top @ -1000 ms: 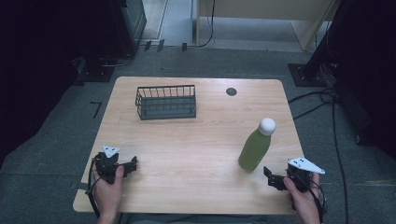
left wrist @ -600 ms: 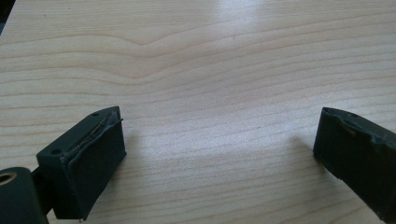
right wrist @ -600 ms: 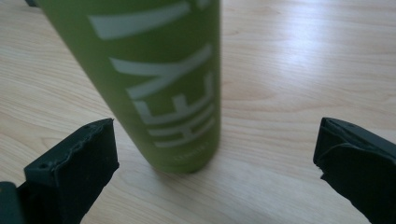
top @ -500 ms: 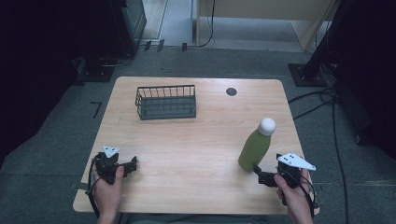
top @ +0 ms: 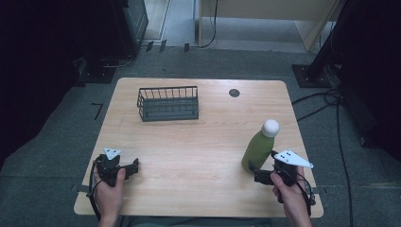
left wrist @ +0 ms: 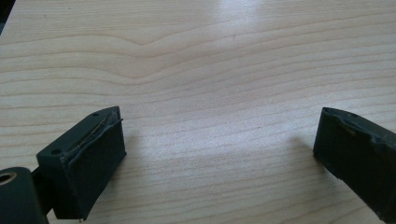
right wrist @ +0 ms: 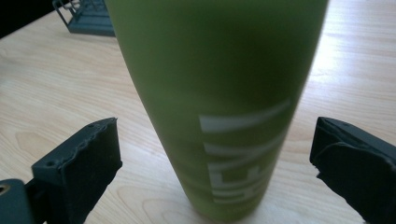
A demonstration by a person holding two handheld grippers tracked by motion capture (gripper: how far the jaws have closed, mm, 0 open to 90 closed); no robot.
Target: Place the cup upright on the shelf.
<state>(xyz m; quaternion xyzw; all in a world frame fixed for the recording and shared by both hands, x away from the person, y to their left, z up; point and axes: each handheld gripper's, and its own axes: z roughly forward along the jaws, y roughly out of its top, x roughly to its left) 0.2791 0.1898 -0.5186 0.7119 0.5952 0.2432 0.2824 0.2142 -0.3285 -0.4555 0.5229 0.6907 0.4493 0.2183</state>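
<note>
Bottle (top: 259, 146) stands upright on the worktop (top: 203, 156), between the spread jaws of the right gripper (top: 255, 171).

Green with a white cap, the bottle sits toward the worktop's right side, its long axis vertical, well apart from the wire basket (top: 168, 103) at the far left. In the right gripper view the bottle (right wrist: 219, 93) fills the gap ahead, with the jaws on either side of its lower body and daylight on both sides; they have just been closing a little but do not yet press on it. The right hand (top: 288, 191) holds that gripper low and level, pointing at the bottle's base. The left gripper (top: 128, 169) rests wide open and empty near the front left edge.
</note>
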